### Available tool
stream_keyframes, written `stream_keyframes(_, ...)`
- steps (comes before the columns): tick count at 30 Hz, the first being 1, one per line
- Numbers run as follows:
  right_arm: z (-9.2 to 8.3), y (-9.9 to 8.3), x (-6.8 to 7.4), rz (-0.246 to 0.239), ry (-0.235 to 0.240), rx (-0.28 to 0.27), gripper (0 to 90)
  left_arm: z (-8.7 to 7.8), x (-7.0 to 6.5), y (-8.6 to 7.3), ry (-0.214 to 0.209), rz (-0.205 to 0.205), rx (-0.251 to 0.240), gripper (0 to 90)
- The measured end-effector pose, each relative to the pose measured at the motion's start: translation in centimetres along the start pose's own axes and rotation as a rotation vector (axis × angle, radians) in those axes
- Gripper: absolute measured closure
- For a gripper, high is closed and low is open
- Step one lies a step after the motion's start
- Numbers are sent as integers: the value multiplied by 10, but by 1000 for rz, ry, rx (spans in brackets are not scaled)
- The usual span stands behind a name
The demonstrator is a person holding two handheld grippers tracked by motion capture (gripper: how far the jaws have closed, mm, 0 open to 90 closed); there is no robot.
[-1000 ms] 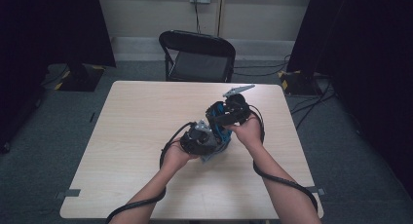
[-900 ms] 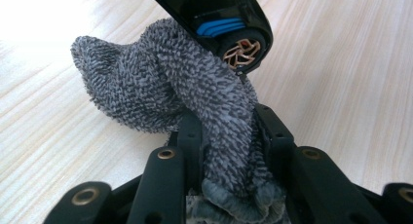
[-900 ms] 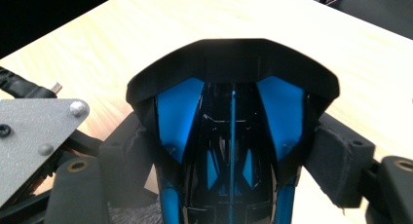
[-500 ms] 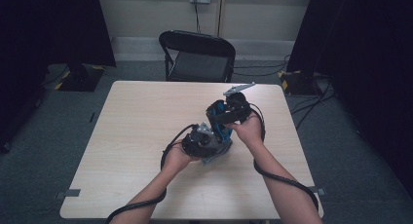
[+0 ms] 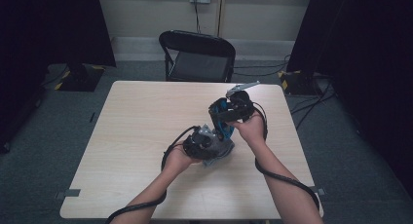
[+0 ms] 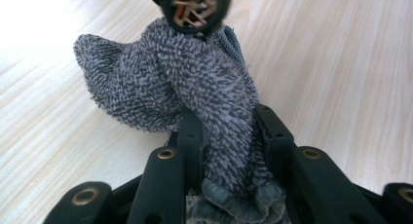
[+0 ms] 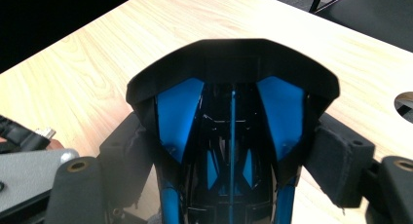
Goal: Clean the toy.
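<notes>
While the left gripper [image 6: 226,136] clamps a grey terry cloth [image 6: 195,87] between its jaws, the right gripper [image 7: 229,160] grips a black-and-blue shoe-like item [image 7: 231,117]. Both meet above the table [image 5: 146,117] right of centre; the cloth lies just below and left of the item, within reach for wiping.

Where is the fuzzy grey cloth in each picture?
High view: the grey cloth is a small bunch on the wooden table, under the two tools, a little right of middle.
Left gripper view: it is big in the middle, pinched between the left tool.
Right gripper view: I cannot make it out there.
Shared landmark: the pale wooden table.
</notes>
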State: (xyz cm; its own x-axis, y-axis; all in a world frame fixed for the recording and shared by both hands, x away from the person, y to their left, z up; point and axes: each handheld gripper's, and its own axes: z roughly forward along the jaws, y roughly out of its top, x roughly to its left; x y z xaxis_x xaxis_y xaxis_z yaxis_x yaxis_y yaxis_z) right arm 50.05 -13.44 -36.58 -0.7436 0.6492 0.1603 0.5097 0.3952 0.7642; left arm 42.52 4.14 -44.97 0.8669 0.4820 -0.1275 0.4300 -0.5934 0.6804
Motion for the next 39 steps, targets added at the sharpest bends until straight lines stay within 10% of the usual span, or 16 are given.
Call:
stream_keyframes(25, -6, -5, -14, 22, -46, -6, 255, 6, -20, 1, -60, 51, -10, 690)
stream_keyframes(39, -25, -26, -37, 49, -84, 22, 255, -34, 11, -14, 33, 13, -33, 690)
